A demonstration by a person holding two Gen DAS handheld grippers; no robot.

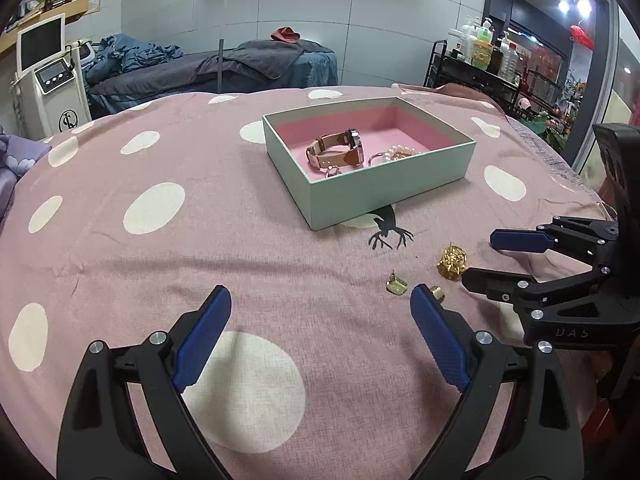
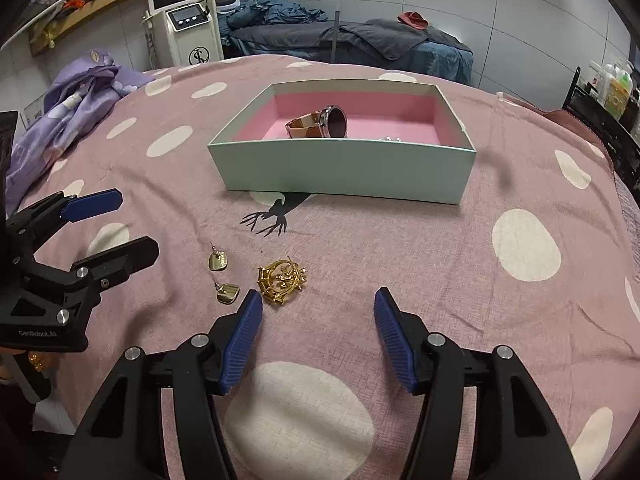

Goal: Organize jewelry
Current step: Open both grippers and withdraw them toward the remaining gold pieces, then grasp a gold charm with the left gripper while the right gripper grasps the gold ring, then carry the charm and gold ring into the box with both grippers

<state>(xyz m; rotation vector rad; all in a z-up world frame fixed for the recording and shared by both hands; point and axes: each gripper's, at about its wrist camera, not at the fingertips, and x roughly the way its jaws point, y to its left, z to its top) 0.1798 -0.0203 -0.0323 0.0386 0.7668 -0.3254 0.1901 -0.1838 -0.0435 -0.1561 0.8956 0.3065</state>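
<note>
A pink cloth with white dots is spread over the table, and a pale green box with a pink lining is set on it toward the far side. Inside the box a watch with a tan strap is seen lying on its side, and in the left wrist view a pearl bracelet and a small ring are seen beside it.

On the cloth, nearer than the box and apart from it, 3 gold pieces are left out. A gold brooch of looped wire is placed just right of 2 flat gold earrings, one farther and one nearer. A black deer print is seen on the cloth between these pieces and the box.

The left gripper is held wide open over bare cloth, with nothing between its blue pads; the farther earring is seen just beside its right fingertip. The right gripper is held partly open, nothing gripped; the brooch and the nearer earring are seen close to its left fingertip, outside the gap. Each gripper is visible at the edge of the other's view.
</note>
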